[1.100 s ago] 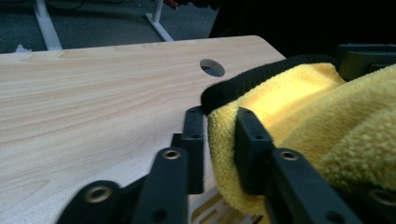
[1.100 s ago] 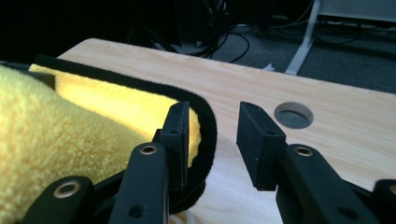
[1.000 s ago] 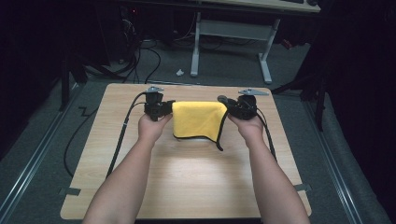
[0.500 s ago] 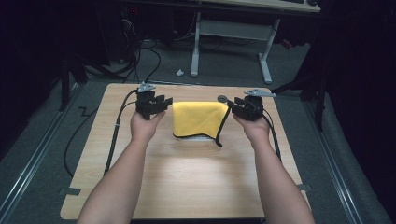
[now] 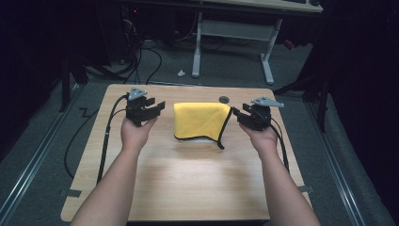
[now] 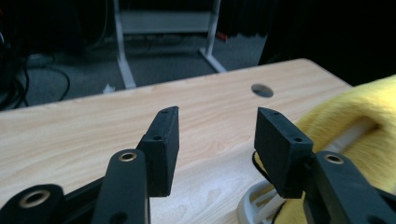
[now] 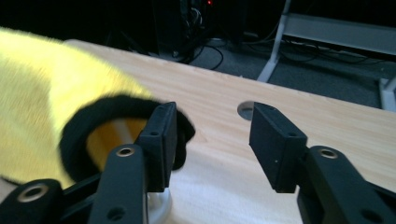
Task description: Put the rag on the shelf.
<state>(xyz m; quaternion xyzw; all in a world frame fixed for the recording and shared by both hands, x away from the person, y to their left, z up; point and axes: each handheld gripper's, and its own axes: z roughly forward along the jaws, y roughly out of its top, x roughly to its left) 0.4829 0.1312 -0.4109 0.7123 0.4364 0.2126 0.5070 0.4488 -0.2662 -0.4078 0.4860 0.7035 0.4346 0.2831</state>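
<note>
A yellow cloth with a black hem (image 5: 200, 120) lies draped over a white object near the table's middle; one hemmed corner hangs at its right front. My left gripper (image 5: 156, 108) stands left of the cloth, apart from it. Its jaws have just been opening and nothing is between them (image 6: 217, 126). The cloth (image 6: 359, 102) and the white object's rim (image 6: 252, 205) show at the right of the left gripper view. My right gripper (image 5: 236, 114) is just right of the cloth. Its jaws (image 7: 212, 121) have also just been opening and hold nothing; the cloth's black hem (image 7: 107, 109) lies beside the left jaw.
The wooden table (image 5: 188, 179) has a round cable hole (image 5: 224, 99) behind the cloth. Black cables trail from both grippers over the table's sides. A white desk frame (image 5: 235, 33) stands on the floor beyond the far edge.
Both grippers have drawn sideways away from the cloth's edges, the left one to the left and the right one to the right, and their jaws stand wider. The cloth stays in place.
</note>
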